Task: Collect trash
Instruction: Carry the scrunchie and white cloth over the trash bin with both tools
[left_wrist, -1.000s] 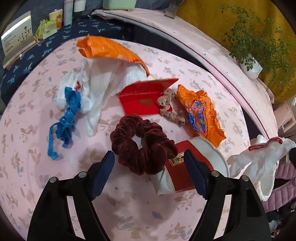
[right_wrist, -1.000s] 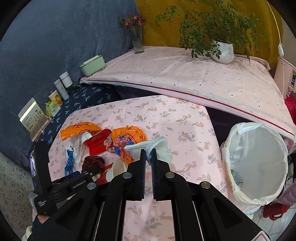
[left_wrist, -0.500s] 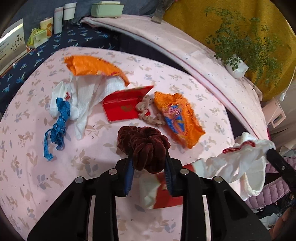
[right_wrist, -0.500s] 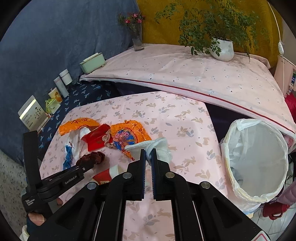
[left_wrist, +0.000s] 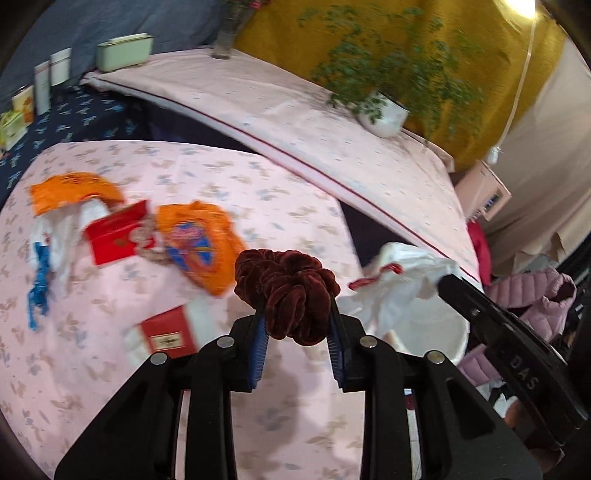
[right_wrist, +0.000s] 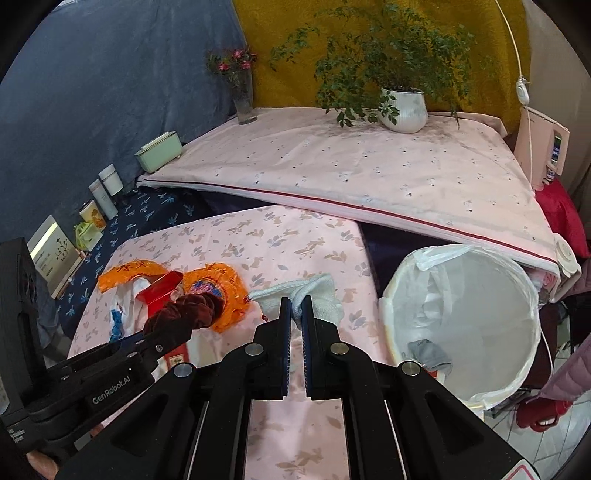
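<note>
My left gripper (left_wrist: 297, 325) is shut on a dark red velvet scrunchie (left_wrist: 286, 288), held clear above the pink table (left_wrist: 184, 387). The same scrunchie (right_wrist: 184, 314) shows in the right wrist view at the tip of the left gripper (right_wrist: 162, 332). My right gripper (right_wrist: 296, 317) is shut on a white cloth glove (right_wrist: 314, 291) with red trim, which also shows as the glove (left_wrist: 391, 288) in the left wrist view. The lined white trash bin (right_wrist: 461, 317) stands off the table's right edge, holding a grey scrap.
On the table lie two orange wrappers (left_wrist: 207, 240), a red box (left_wrist: 118, 232), a red and white pack (left_wrist: 166, 336), white plastic with a blue ribbon (left_wrist: 38, 284). Behind is a pink-covered bench (right_wrist: 351, 170) with a potted plant (right_wrist: 402, 107), a vase and a green box.
My left gripper closed on the scrunchie and lifted it off the table, swinging right. My right gripper carried the glove to the right, closer to the bin.
</note>
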